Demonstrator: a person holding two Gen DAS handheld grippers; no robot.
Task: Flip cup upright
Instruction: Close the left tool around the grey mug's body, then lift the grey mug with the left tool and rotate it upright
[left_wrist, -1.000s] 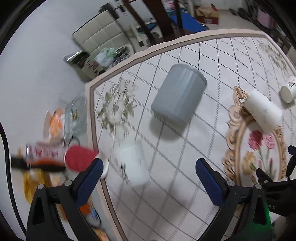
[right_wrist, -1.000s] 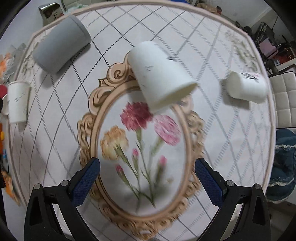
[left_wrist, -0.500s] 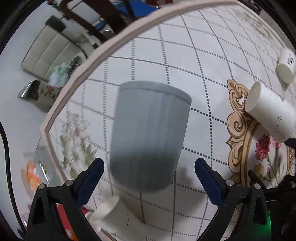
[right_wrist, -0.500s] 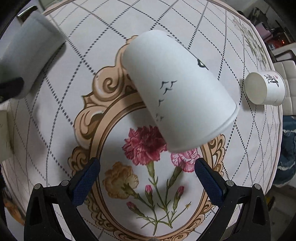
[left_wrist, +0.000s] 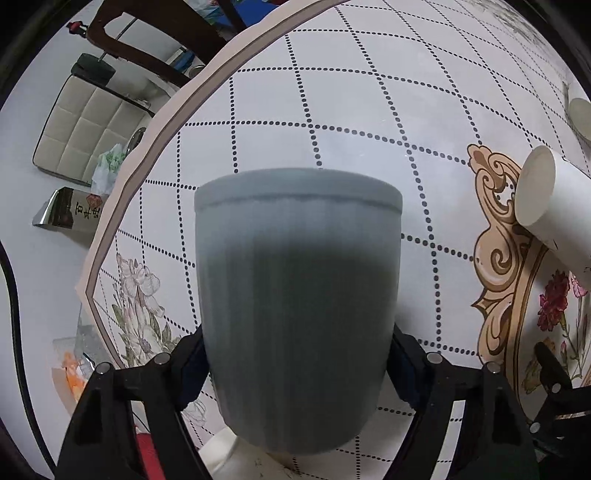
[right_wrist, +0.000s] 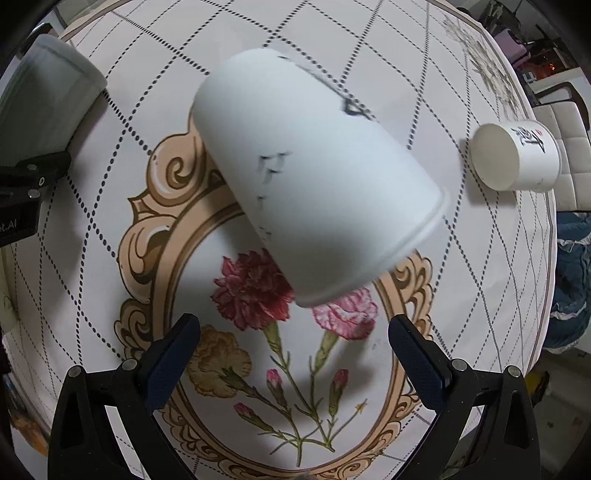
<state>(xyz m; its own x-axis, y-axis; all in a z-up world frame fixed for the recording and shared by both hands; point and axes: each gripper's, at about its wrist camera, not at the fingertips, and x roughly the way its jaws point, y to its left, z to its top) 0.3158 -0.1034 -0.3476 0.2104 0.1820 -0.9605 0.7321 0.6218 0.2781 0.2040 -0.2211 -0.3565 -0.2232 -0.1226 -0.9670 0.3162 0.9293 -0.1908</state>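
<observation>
Btwn L fingers (left_wrist: 192, 365), ribbed grey cup (left_wrist: 297, 306)

Cups (right_wrist: 317, 184) (on sides) on tablecloth (right_wrist: 461, 295)

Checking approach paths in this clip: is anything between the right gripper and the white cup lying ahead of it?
Nothing visible does. The right gripper is open, and only bare tablecloth lies between it and the white cup. The smaller cup lies off to the right, clear of the path.
</observation>
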